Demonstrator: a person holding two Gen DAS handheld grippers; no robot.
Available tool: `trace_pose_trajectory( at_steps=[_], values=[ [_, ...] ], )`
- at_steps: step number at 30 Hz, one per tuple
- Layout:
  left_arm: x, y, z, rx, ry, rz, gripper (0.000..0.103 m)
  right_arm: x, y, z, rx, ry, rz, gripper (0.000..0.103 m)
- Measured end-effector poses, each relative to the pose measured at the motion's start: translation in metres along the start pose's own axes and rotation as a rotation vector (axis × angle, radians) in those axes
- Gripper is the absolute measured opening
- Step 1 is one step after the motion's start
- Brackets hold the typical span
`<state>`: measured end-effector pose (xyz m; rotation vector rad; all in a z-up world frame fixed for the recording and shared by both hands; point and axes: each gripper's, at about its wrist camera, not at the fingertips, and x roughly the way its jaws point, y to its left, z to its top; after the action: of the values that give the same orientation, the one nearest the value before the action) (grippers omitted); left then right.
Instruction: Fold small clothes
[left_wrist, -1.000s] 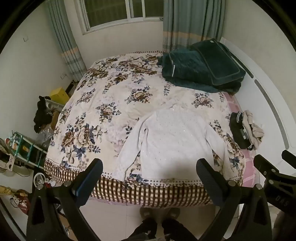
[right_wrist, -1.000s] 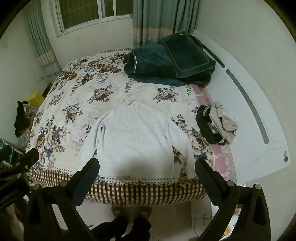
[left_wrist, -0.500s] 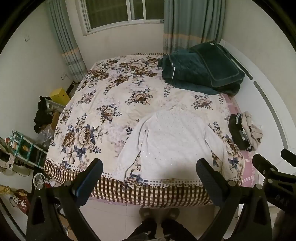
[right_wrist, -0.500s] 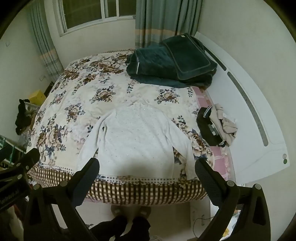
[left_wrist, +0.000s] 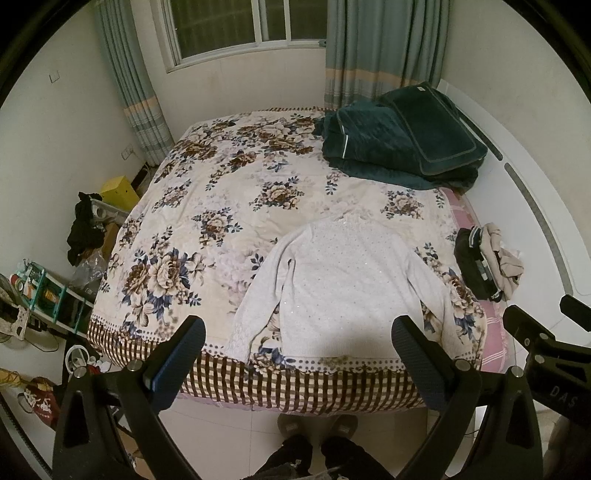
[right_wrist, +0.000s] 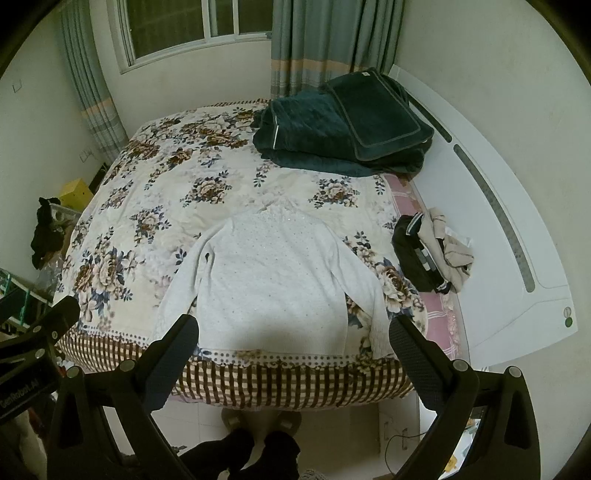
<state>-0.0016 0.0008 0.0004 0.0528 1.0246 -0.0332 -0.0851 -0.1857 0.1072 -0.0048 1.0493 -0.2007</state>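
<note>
The white sweater (left_wrist: 347, 280) lies spread flat on the floral bedspread (left_wrist: 207, 206), at the near edge of the bed, collar pointing away toward the window and hem running along the checked border closest to the person. Its long axis therefore runs straight away from both tools, and its 2 sleeves slant down and outward from the shoulders, each cuff ending close to the bed's near edge. The left hand-held gripper (left_wrist: 295, 363) hangs above the floor in front of the bed with its jaws wide apart and nothing between them; the right hand-held gripper (right_wrist: 293, 360) does the same, also spread and empty. Neither touches the cloth. In the left wrist view the sweater sits ahead and slightly toward the right, with the sleeve on that tool's own side (left_wrist: 258, 302) reaching down between its fingers; in the right wrist view the garment sits nearly centred, and the other sleeve (right_wrist: 369, 295) ends just beside the right finger. So each sleeve is nearer to the tool on its own side, and the hem lies crosswise below both. I judge that folding has not begun, and that the first reach is forward and down, each tool to its own sleeve or hem corner. A dark green blanket (left_wrist: 399, 136) at the far corner and a small heap of clothes (left_wrist: 484, 262) at the right edge lie well apart from the sweater.
</note>
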Motion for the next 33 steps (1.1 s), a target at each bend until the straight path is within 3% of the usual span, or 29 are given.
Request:
trace_pose_trajectory(
  at_steps=[33],
  values=[
    [-0.016, 0.001, 0.011, -0.006, -0.009, -0.008, 0.103, -0.015, 0.003, -0.003, -0.005, -0.011, 0.007, 0.103]
  ],
)
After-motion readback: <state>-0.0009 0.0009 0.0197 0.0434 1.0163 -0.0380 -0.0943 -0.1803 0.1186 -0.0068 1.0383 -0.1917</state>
